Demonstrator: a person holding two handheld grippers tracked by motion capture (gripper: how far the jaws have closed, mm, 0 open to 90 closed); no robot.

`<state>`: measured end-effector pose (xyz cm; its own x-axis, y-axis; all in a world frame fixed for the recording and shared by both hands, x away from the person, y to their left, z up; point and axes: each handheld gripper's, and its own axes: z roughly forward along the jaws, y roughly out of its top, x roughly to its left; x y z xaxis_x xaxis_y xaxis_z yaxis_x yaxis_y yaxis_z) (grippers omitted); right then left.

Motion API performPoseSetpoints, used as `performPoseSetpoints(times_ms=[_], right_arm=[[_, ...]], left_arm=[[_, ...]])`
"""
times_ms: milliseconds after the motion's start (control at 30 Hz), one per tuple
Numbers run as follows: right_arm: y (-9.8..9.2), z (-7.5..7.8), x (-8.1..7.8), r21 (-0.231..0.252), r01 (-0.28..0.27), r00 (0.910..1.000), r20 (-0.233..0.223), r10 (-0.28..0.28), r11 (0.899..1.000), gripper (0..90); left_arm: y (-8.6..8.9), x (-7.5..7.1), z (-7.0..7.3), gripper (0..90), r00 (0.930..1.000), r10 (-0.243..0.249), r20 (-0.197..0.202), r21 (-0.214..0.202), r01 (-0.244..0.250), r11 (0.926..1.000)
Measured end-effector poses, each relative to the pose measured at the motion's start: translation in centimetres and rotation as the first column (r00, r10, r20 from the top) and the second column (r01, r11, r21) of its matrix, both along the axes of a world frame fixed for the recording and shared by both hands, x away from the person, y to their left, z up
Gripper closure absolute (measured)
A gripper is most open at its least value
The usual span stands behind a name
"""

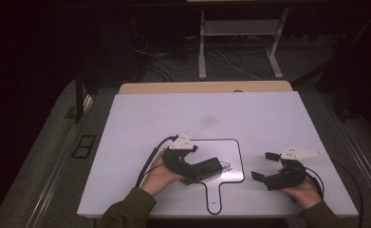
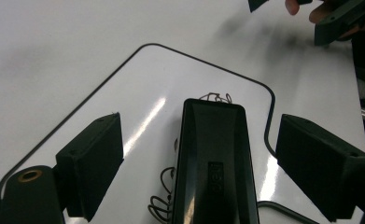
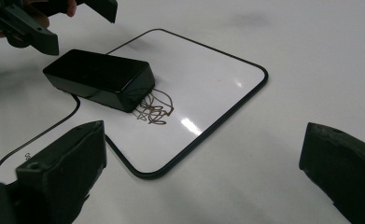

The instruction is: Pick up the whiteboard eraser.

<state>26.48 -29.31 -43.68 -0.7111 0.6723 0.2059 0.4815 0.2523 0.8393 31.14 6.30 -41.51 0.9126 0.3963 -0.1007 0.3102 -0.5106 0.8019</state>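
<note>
- The worktop [image 1: 140,118] is a broad white sheet, with a tan board edge showing along its far side.
- A small whiteboard [image 1: 230,152] with a black rim and a short handle lies flat on the near middle of the worktop, its handle toward the person.
- A black eraser [image 2: 215,158] lies on the whiteboard, long and glossy, with its far end just over a brown scribble [image 3: 154,109].
- The left gripper [image 2: 199,163] is held low over the whiteboard, the eraser lying lengthwise between its fingers [image 2: 94,161]; a clear gap shows on both sides, so the pads do not press on it.
- The right gripper [image 1: 264,166] is held near the worktop's right edge, well apart from the whiteboard, pointing toward it; its fingers [image 3: 63,172] stand wide with nothing between them.
- The scribble is a tangle of loops, partly hidden under the eraser's end.
</note>
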Motion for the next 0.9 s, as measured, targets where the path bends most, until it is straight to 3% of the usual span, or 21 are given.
performPoseSetpoints(times_ms=[567, 900], right_arm=[[0.1, -0.2, 0.1, -0.009, -0.005, 1.0000, -0.008, 0.005, 1.000, 0.0], [0.1, -0.2, 0.1, -0.009, -0.004, 0.9999, -0.012, 0.004, 1.000, 0.0]], left_arm=[[-1.0, -0.5, -1.1, 26.9, 0.9995, -0.021, -0.025, 0.090, 0.023, 0.9957], [-1.5, -0.6, -1.6, 34.0, 0.9989, -0.033, -0.034, 0.158, 0.038, 0.9868]])
